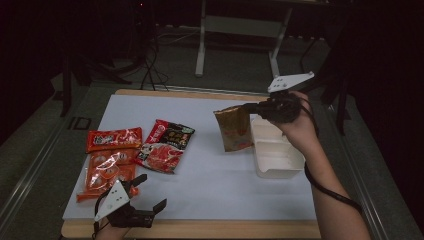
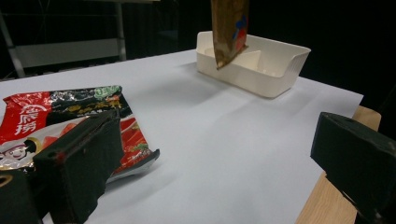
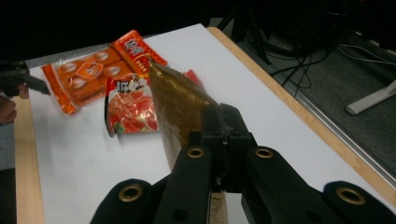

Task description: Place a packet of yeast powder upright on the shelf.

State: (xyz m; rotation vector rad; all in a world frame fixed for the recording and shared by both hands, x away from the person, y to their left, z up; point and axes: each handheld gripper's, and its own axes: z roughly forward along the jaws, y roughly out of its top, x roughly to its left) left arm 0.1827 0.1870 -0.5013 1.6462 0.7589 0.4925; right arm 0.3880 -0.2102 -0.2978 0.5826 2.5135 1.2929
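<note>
Above the table's right half, the right gripper (image 1: pixel 252 107) holds a brown packet (image 1: pixel 233 128) by its top edge, jaws pinched tight on it. Packet hangs clear of the white mat (image 1: pixel 210 175), lower end tilted, just left of the white tray (image 1: pixel 277 150) & overlapping its near-left rim in the high view. Right gripper view: both black jaws closed on the packet (image 3: pixel 180 109), foil crumpled betw. them. Left gripper view: packet (image 2: pixel 229 28) dangles in front of the tray (image 2: pixel 275 74), its corner about level w/ the rim; can't tell if it touches. Tray has an inner divider, sits at the mat's right edge.

Left gripper (image 1: pixel 150 195) sits low at the near-left corner of the table, jaws spread wide, nothing betw. them. Same in its own view: one jaw at left, other far right, bare mat in the gap.

Other packets lie flat on the mat's left side: red-black packet (image 1: pixel 171 134) w/ a red packet (image 1: pixel 159 157) just below it, touching or overlapping; orange-red packet (image 1: pixel 114 138) above an orange clear-wrap pack (image 1: pixel 106 172), next to the left gripper. All well apart from the tray.
</note>
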